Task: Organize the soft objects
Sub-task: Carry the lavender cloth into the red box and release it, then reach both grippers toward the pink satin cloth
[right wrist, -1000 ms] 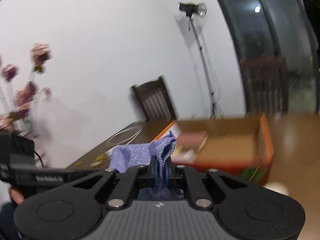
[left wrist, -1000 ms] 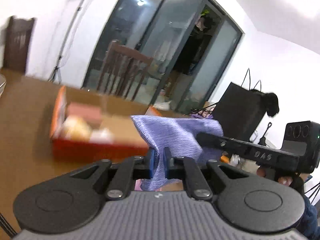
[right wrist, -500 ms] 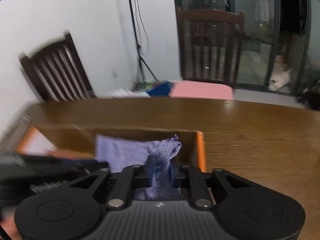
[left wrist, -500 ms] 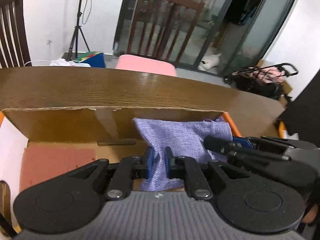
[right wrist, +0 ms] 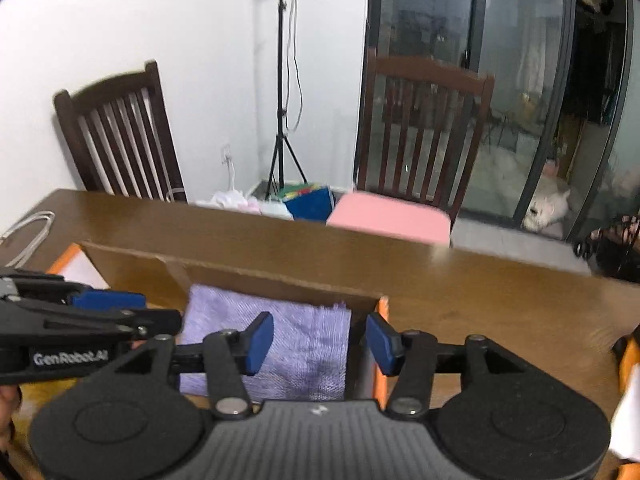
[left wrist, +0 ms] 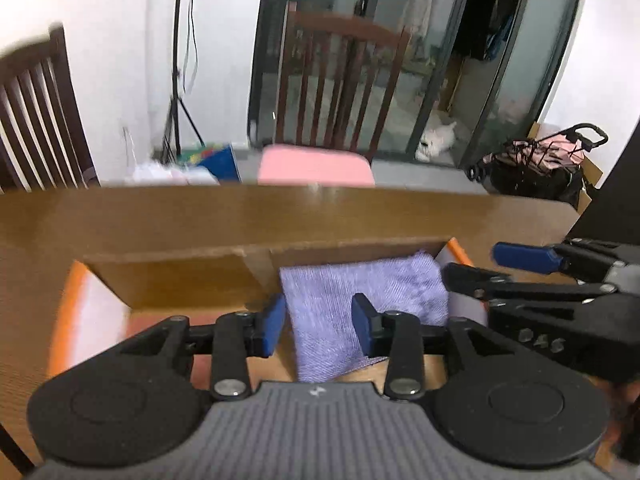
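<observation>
Both grippers hang over the box, tipped downward into its right end, and that is plainly where the cloth is meant to go. The cloth lies inside the box, folded, tucked against the far wall and close to the orange right-hand wall, the free end of the box; something reddish, too blurred to name, fills the floor toward the left end.

The left gripper has its jaws opening, with the near edge of the cloth between the blue pads but no pad pressing on it. The right gripper is doing the same: jaws opening, the cloth's right part showing in the gap, neither pad touching it. Two grippers on two corners makes sense for a limp thing like this; held at one point it would bunch up, held at two it goes down flat.

I'd judge the placing nearly done, and the release is what is in hand. The box sits on the table, near its far edge.
</observation>
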